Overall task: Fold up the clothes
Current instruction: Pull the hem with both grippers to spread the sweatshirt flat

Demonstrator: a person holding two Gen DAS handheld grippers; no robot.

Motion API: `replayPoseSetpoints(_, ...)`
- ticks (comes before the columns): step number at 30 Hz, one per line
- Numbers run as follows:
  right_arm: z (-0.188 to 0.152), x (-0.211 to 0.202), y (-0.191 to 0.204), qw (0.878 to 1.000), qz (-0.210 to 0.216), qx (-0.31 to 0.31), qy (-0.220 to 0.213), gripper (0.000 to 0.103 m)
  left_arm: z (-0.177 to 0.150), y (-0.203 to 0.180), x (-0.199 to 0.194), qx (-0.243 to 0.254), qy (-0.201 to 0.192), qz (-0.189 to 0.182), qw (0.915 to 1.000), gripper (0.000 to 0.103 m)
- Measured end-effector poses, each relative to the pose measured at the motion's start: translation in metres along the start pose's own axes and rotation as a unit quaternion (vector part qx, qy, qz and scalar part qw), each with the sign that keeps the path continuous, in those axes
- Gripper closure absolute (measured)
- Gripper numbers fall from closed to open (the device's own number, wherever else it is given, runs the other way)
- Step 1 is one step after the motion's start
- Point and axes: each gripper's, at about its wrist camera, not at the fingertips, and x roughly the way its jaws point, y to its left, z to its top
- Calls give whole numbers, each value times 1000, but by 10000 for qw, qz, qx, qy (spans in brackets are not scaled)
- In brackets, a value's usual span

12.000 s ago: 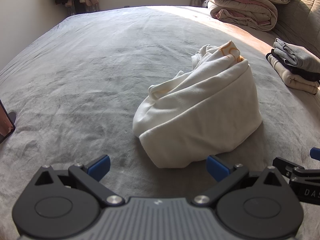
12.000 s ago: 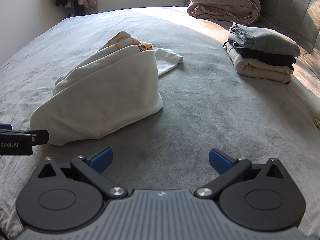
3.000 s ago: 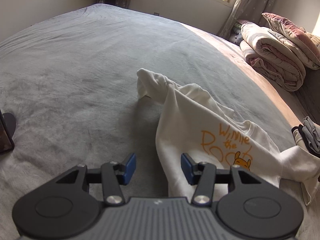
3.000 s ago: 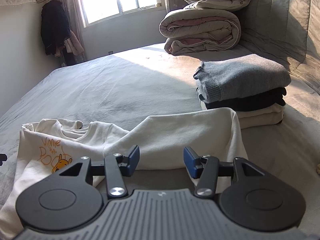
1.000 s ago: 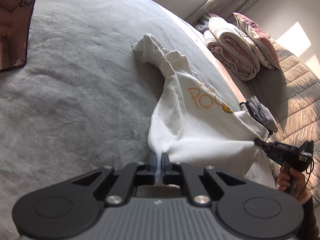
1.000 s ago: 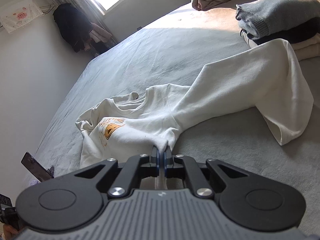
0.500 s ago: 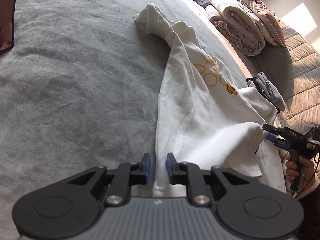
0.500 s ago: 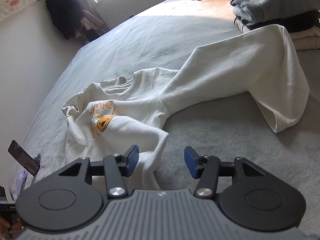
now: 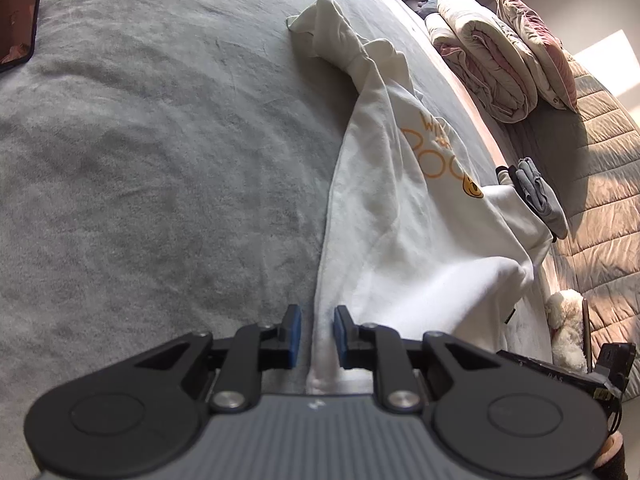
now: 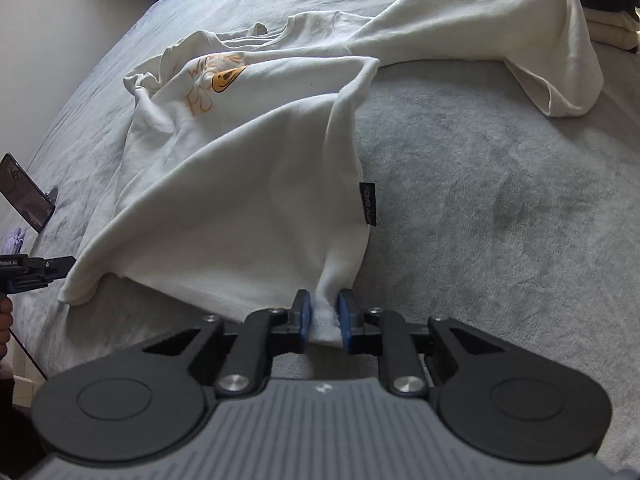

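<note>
The right gripper [image 10: 323, 314] is closing on the cream sweatshirt [image 10: 248, 184] hem; the left gripper [image 9: 316, 330] sits slightly apart around it. 1 loose corner could slip free.

Wide bare stretches of the grey bed [image 9: 140, 152] lay open left of the white sweatshirt [image 9: 400, 220]. To its right, bare cover [image 10: 500, 200] gave room up to the sprawled sleeve [image 10: 480, 28]. Beyond, a stack of folded clothes [image 9: 540, 196] and rolled quilts [image 9: 492, 64] crowded the far side. A phone on a stand [image 10: 26, 196] stood at the left edge.
</note>
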Motion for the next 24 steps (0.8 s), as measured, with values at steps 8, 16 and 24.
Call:
replayPoseSetpoints(8, 2, -56, -23, 9980, -144, 363, -489, 96, -1, 4, -2, -121, 47, -158, 9998, 77)
replayPoseSetpoints(16, -2, -62, -50, 9954, -427, 670, -541, 96, -11, -8, 6, 66, 324, -433, 9985, 72)
replayPoseSetpoints(24, -12, -44, -66, 9922, -194, 1166, -405, 88, -34, -26, 21, 453, 826, -858, 9918, 74)
